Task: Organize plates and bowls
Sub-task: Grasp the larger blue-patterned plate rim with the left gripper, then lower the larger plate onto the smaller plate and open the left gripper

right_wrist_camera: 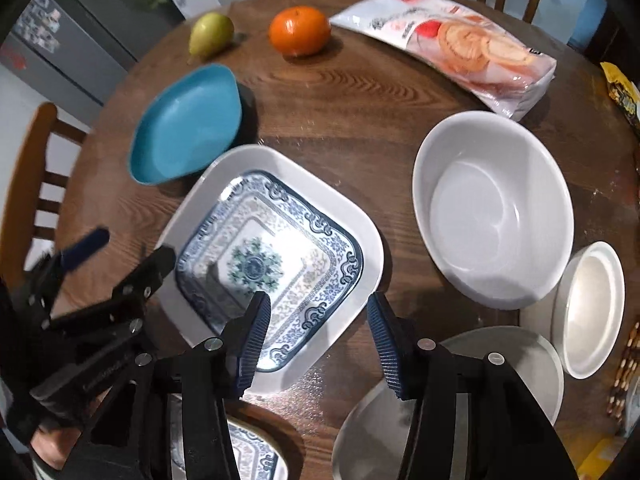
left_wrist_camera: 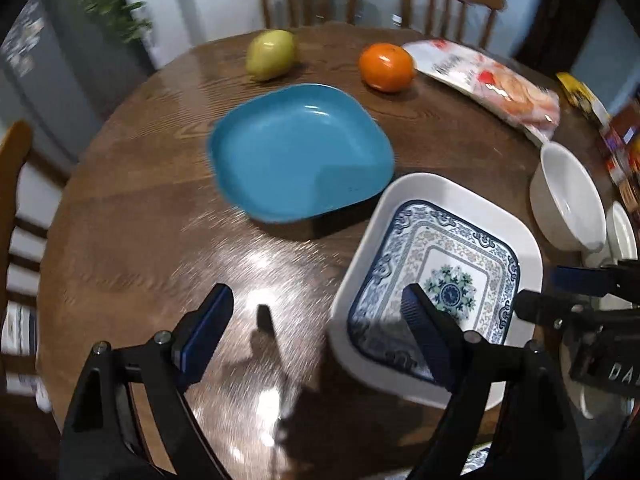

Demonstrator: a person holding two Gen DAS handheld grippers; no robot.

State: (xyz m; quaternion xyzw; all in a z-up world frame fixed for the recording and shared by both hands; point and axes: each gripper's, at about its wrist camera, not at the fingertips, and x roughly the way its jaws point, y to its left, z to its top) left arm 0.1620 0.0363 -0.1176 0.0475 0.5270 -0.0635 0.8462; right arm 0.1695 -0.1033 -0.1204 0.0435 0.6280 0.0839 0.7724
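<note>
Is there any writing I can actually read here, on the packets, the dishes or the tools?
"DA": pale letters on the black body of the right hand-held gripper, cut off at the picture's edge.
Snack bag: dark print beside the biscuit picture, too blurred to read.
Yellow packet: dark print, unreadable.
Left hand-held gripper: embossed lettering on its body, too faint to read.
Patterned plate: ornament only, no words.

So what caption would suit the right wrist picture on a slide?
Open right gripper above a patterned plate nested in a white dish, beside a white bowl.
</note>
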